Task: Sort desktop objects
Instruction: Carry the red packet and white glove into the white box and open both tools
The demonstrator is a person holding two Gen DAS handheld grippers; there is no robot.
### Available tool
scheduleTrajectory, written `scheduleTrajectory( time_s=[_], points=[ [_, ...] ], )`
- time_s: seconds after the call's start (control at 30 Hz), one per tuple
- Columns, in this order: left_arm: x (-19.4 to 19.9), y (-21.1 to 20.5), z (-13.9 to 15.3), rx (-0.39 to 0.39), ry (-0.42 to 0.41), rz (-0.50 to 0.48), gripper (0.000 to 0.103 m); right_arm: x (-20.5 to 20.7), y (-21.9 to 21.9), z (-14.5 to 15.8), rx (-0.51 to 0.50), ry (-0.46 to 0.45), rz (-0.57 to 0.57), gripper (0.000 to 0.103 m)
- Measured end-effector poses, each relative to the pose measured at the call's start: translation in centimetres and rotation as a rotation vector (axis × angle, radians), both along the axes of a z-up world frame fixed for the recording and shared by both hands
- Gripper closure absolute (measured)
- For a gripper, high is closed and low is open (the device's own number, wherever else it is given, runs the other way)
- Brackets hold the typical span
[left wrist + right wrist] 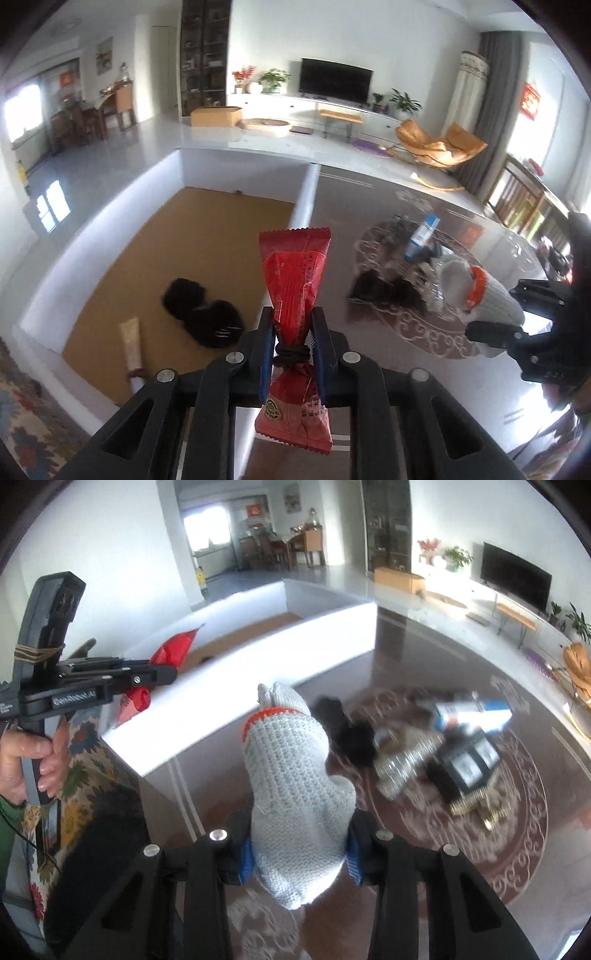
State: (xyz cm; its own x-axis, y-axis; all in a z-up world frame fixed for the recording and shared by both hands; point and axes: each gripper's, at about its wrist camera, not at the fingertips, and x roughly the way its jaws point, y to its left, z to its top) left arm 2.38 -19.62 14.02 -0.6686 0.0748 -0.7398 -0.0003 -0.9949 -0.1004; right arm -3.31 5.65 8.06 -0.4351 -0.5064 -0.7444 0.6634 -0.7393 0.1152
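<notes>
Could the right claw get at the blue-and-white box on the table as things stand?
Probably not yet. The right claw is shut on a knitted work glove, so it has no free grip. The path to the blue-and-white box looks open, though other clutter lies against it.

1. A red snack packet [293, 291] is clamped between the jaws of the left gripper [293, 347].
2. Black furry items [203, 312] and a cream tube [131, 341] are seen inside the white box [304, 199].
3. A knitted glove [476, 291] is held by the right gripper [517, 325] over the table [424, 369].
</notes>
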Motion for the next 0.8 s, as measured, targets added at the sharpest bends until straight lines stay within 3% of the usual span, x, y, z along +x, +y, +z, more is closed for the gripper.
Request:
scheduleTrajectory(
  time_s=[0.13,0.23,0.4,0.43,0.47,0.53,0.57,0.6,0.7,0.8],
  points=[
    [-1.8,-8.0,-0.2,-0.009,-0.06,0.172,0.085,-1.6,-9.7,3.1,-0.07,0.021,0.109,0.064],
    [-2.7,-12.2,-1.2,-0.065,-0.113,0.251,0.085,-1.7,-16.5,3.3,-0.105,0.006,0.182,0.063],
    [-4.3,-15.7,-4.4,-0.104,-0.193,0.316,0.083,-1.5,-25.0,-0.5,-0.027,-0.031,0.27,0.063],
    [-4.5,-16.2,-4.9,-0.107,-0.21,0.338,0.08,-1.5,-26.2,-1.5,-0.001,-0.037,0.279,0.06],
    [-4.7,-16.7,-5.6,-0.104,-0.231,0.365,0.07,-1.5,-27.2,-2.5,0.031,-0.038,0.278,0.054],
    [-4.4,-17.1,-6.3,-0.086,-0.235,0.396,0.049,-1.8,-28.4,-3.9,0.076,-0.046,0.275,0.038],
    [-4.0,-17.0,-6.4,-0.084,-0.219,0.401,0.035,-1.9,-28.6,-4.2,0.078,-0.046,0.272,0.036],
    [-3.4,-16.6,-6.2,-0.09,-0.191,0.405,0.031,-1.9,-27.9,-4.3,0.071,-0.043,0.266,0.036],
    [-2.4,-15.2,-5.1,-0.098,-0.131,0.399,0.031,-2.5,-25.8,-3.5,0.006,-0.038,0.246,0.03],
    [-1.3,-12.8,-3.3,-0.077,-0.068,0.364,0.031,-2.2,-22.2,-2.0,-0.048,0.023,0.196,0.022]
  ],
)
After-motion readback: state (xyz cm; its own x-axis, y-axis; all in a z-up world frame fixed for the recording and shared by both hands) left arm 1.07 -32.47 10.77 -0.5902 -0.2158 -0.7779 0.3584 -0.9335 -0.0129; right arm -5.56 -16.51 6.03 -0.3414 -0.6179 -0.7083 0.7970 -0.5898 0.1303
